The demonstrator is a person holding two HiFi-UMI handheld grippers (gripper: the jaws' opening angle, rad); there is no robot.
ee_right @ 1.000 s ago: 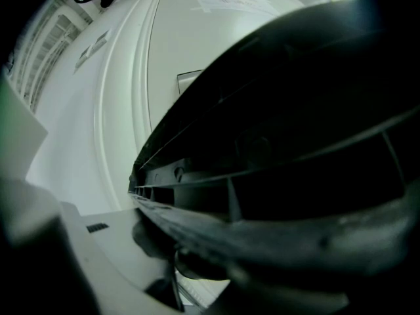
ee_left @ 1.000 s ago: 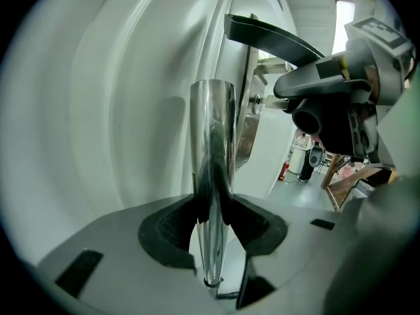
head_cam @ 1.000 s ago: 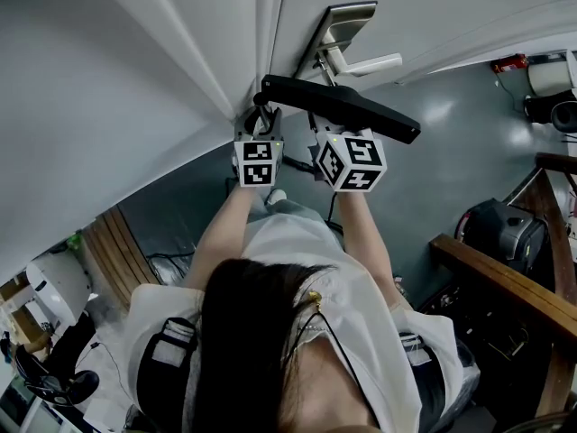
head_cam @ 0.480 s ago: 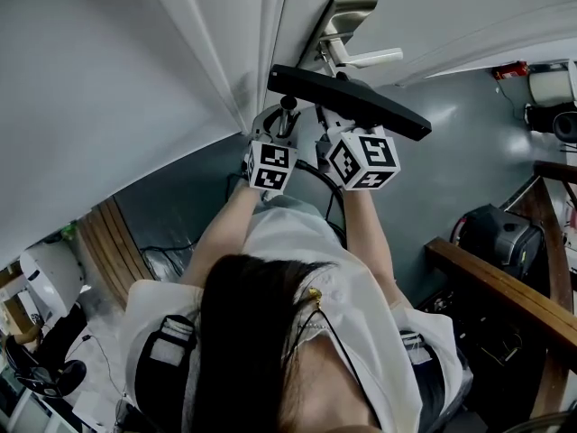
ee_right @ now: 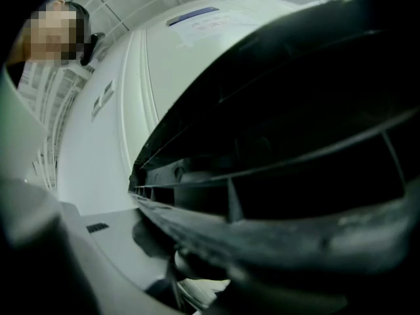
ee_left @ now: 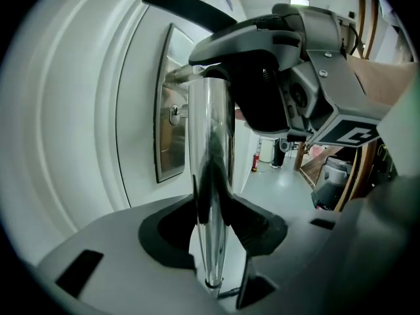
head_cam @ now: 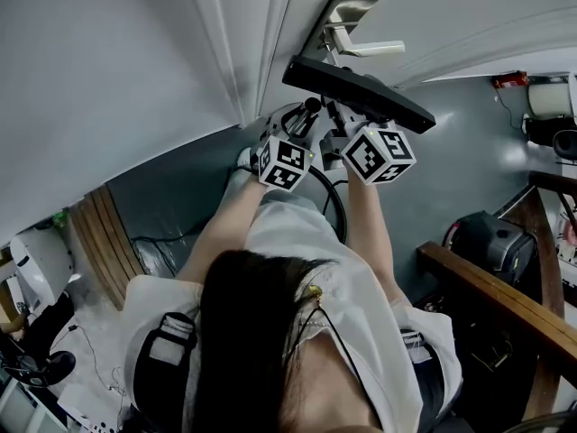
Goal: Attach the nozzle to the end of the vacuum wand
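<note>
Joining step: nozzle (head_cam: 359,87) neck sits at wand (ee_left: 210,176) tip, beside the door (head_cam: 135,61).
Left gripper (head_cam: 304,120) clamps the wand, jaws half-closed; right gripper (head_cam: 341,123) grips the nozzle. Next, probably: align socket, push home.

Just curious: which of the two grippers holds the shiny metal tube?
The left gripper: its jaws clamp the shiny tube, while the right gripper holds the wide black nozzle.
</note>
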